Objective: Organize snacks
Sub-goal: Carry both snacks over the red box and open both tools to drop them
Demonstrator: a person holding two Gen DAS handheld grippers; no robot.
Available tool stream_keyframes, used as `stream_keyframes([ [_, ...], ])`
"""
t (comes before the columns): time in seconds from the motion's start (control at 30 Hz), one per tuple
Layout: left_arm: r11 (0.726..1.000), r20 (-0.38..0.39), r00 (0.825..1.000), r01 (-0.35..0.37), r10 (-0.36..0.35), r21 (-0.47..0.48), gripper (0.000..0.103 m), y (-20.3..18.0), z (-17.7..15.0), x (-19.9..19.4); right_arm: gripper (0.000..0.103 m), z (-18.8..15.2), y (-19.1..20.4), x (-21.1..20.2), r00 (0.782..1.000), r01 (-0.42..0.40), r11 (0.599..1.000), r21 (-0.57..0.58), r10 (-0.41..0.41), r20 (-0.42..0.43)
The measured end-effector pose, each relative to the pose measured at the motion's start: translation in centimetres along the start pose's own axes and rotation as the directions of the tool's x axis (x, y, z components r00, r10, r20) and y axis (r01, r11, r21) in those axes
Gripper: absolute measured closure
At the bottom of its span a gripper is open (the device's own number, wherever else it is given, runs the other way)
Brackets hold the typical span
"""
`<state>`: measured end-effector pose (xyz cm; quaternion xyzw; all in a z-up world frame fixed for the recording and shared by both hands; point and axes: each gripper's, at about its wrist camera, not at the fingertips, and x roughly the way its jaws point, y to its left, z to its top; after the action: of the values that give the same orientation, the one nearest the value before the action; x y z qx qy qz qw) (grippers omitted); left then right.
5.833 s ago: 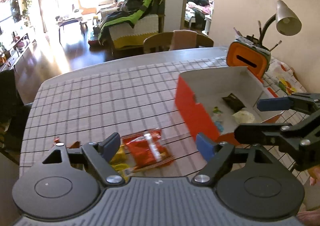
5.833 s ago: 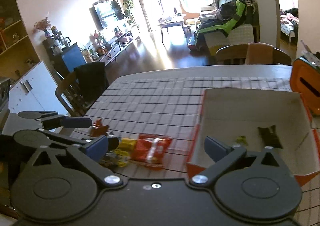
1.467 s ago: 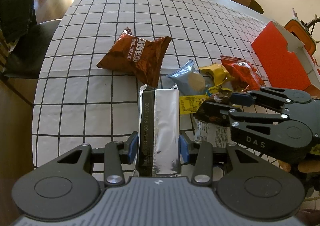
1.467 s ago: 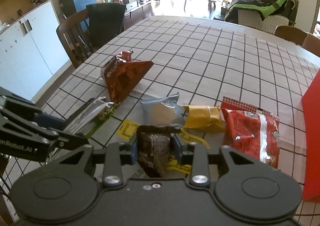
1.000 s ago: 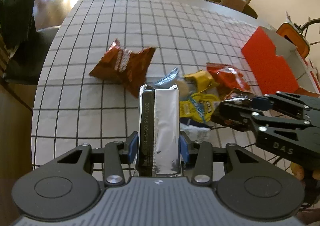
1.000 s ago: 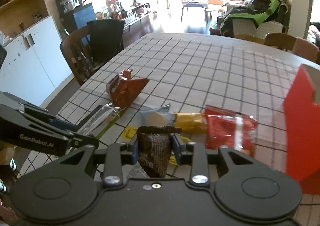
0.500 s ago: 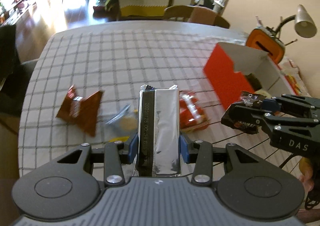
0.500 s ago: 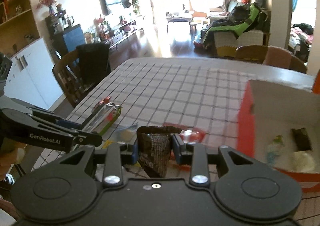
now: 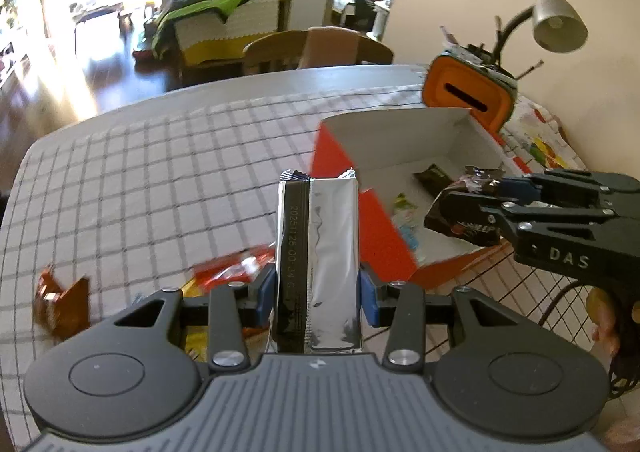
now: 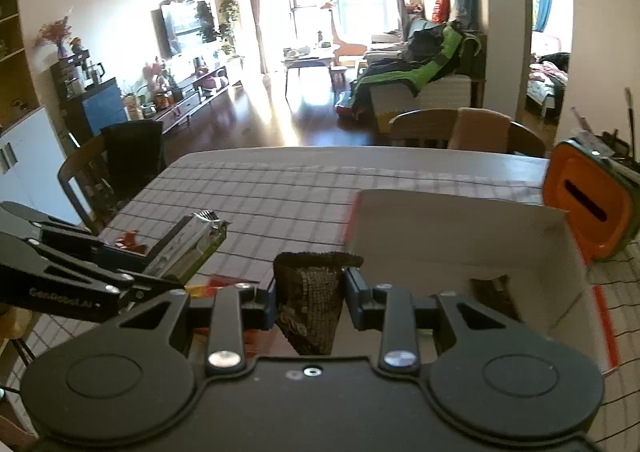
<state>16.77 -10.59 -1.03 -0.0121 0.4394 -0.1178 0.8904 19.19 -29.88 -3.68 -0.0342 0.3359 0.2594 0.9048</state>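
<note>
Nearest to you, your left gripper [image 9: 318, 288] is clamped on a tall silver foil packet [image 9: 320, 252], which stands upright between the blue pads [image 9: 265, 292] with a dark printed strip down its left side. Your right gripper [image 10: 310, 298] is pinched tight on a dark brown crinkled snack wrapper [image 10: 310, 300]; in the left wrist view that wrapper [image 9: 464, 211] hangs over the near right part of the box.

Just past the left gripper, on the checked tablecloth [image 9: 160, 179], lie a red snack bag [image 9: 232, 266] and a bit of yellow packet [image 9: 192, 286], both blurred. A brown packet [image 9: 60, 300] lies well apart, near the left edge.

Farther on sits the open box [image 9: 400, 127], red outside and white inside. On its floor are a dark packet [image 9: 434, 175] and a small pale, greenish one [image 9: 404, 205].

Behind the box stands an orange holder [image 9: 464, 95] with a slot, beside a desk lamp [image 9: 558, 17]. A wooden chair [image 9: 316, 49] is at the far side of the table.
</note>
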Motion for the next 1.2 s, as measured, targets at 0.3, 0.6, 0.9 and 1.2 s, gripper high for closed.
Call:
stream_keyframes([
  [0.3, 0.998, -0.019, 1.000, 0.006, -0.005, 0.061, 0.061, -5.4, 3.1, 3.9, 0.070, 0.0, -6.0, 0.5, 0.998, 0.057, 0.997, 0.048, -0.057, -0.015],
  [0.6, 0.993, -0.076, 0.997, -0.011, 0.020, 0.117, 0.061, -9.2, 5.4, 8.9, 0.070, -0.9, -11.0, 2.0, 0.991, 0.120, 0.991, 0.064, -0.116, -0.067],
  [0.9, 0.985, -0.147, 0.988, -0.029, 0.054, 0.172, 0.064, -11.7, 6.3, 13.6, 0.070, -2.5, -14.1, 4.9, 0.973, 0.156, 0.987, 0.045, -0.145, -0.182],
  [1.2, 0.984, -0.203, 0.976, -0.038, 0.074, 0.173, 0.064, -12.2, 6.0, 15.7, 0.070, -3.8, -14.8, 6.2, 0.957, 0.159, 0.986, 0.058, -0.140, -0.254],
])
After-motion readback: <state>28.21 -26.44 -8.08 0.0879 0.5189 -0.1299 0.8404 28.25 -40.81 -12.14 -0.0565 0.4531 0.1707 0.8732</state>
